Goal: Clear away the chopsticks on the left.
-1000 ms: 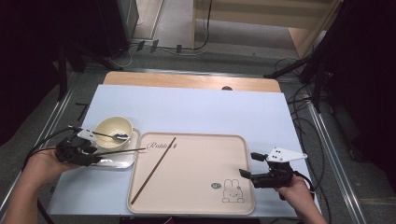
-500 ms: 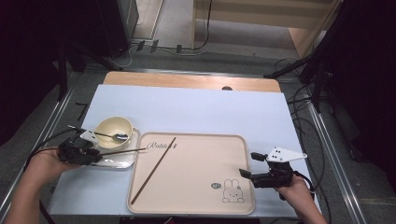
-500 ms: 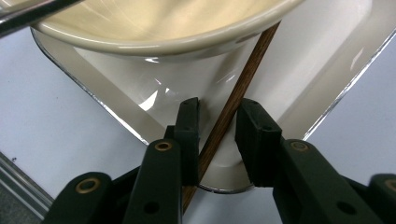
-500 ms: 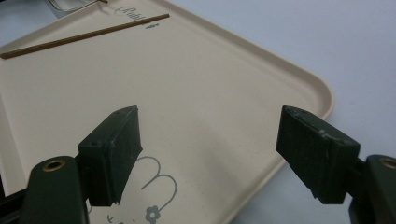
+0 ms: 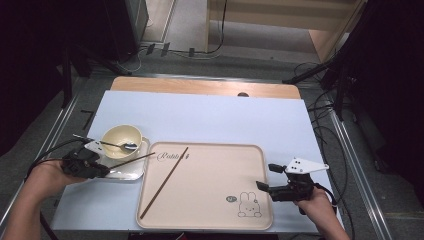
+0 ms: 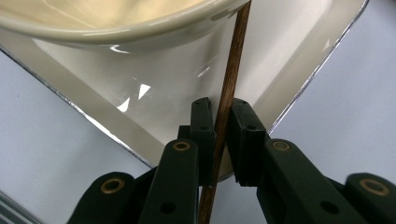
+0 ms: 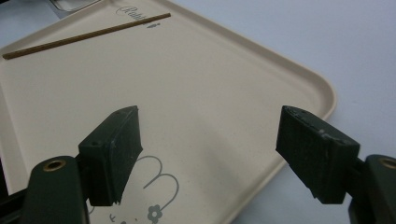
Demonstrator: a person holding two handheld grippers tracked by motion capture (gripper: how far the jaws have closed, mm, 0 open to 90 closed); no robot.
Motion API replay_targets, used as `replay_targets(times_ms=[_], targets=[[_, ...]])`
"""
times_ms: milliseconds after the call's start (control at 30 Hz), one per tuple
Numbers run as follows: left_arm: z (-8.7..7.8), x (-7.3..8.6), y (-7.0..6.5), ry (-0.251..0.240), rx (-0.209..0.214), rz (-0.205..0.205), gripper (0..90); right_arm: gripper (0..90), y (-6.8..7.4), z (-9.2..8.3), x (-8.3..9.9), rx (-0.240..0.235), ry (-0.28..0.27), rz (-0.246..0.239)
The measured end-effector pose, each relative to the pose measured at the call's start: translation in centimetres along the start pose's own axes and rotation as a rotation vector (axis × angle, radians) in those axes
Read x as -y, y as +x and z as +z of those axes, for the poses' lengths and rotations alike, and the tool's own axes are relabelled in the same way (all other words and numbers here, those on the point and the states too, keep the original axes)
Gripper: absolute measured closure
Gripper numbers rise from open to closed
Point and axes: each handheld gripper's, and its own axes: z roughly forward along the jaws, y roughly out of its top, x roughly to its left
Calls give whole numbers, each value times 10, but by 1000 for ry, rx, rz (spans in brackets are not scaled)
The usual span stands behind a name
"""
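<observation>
Inspector: Left gripper (image 6: 219, 140) jaws have just been closing; pads now pinch the chopstick (image 6: 227, 100) lying across the small square dish (image 6: 299, 60) beside the bowl (image 6: 116, 23).

Clerk: Right gripper (image 7: 224, 156)?

Inspector: Spread, empty, over the tray (image 7: 224, 84); second chopstick (image 7: 86, 35) lies there; lift appears next.

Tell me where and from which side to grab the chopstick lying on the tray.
Grip the chopstick near its middle, coming straight down from above with the jaws across its thin shaft. It lies flat and diagonal on the tray, nothing beside it, so there is room on both sides. The right gripper, jaws wide open over the tray's rabbit corner, is probably the freer one.
</observation>
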Motion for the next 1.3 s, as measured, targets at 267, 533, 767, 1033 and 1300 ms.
replay_targets(times_ms=[267,533,767,1033,1300], targets=[[-4,0,-1,-24,34,9,840,221,-1,-1,0,3,-2,1],[-10,-1,0,-37,95,-25,852,221,-1,-1,0,6,-6,-1],[-12,-1,-5,-15,112,-30,852,221,-1,-1,0,5,-5,0],[-18,-12,-16,-29,171,-59,851,220,-1,-1,0,5,-6,-1],[-22,-32,-28,-46,227,-172,852,221,-1,-2,0,7,-9,0]])
